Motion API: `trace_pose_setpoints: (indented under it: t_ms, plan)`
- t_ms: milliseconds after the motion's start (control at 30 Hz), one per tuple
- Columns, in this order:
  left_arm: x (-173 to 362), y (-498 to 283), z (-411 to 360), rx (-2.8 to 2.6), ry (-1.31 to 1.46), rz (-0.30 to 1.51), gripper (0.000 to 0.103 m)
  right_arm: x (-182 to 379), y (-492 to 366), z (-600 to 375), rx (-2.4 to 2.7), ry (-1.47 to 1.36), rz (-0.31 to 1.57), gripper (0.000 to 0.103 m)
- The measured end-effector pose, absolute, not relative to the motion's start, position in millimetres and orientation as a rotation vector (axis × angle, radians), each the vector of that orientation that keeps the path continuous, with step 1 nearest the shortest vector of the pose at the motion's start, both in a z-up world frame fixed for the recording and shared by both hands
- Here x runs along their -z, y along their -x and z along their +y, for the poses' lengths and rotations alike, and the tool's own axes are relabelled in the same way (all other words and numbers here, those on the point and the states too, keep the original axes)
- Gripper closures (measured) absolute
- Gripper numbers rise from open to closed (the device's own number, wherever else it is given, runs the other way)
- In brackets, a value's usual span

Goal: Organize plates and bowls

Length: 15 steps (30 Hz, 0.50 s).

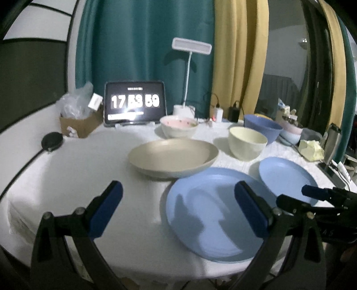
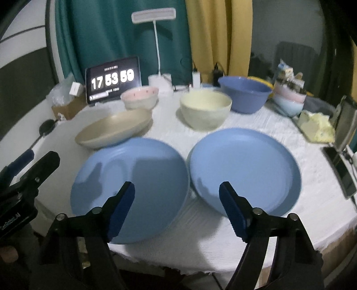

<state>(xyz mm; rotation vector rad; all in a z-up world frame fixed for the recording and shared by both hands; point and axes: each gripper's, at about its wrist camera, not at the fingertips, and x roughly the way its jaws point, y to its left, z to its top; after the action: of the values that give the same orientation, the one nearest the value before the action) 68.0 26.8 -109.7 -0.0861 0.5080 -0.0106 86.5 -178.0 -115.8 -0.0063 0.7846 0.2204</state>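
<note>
Lying beneath open tool (image 2: 177, 208): blue plates (image 2: 245, 169)

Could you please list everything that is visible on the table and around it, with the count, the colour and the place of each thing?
blue plates: 2, light blue, side by side at the near edge
beige plate: 1, beige, behind the left blue plate
cream bowl: 1, cream, middle of the table
pink-rimmed bowl: 1, white and pink, before the tablet
large blue bowl: 1, darker blue, back right
stacked bowls: pink over pale blue, count unclear, far right
tablet: 1, black, showing a clock, back left
desk lamp: 1, white, back centre
cardboard box: 1, brown, back left
tablecloth: 1, white
left gripper: 1, black with blue pads, open
right gripper: 1, same colours, open
</note>
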Motion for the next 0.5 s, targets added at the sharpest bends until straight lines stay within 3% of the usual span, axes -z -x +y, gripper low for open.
trace_pose_setpoints:
  t_ms: [233, 367, 433, 500]
  plan:
    - [133, -91, 32, 0.010, 0.094, 0.598, 0.016, 140, -100, -174, -0.232, -0.015, 0.877, 0.032]
    - [144, -101, 33, 0.005, 0.098, 0.645, 0.031, 151, -107, -172, -0.247, -0.026, 0.926, 0.038]
    - [150, -106, 33, 0.002, 0.096, 0.673, 0.037, 156, -111, -171, -0.245, -0.026, 0.943, 0.044]
    - [157, -111, 33, 0.005, 0.098, 0.702, 0.042, 160, -112, -170, -0.236, -0.021, 0.957, 0.056]
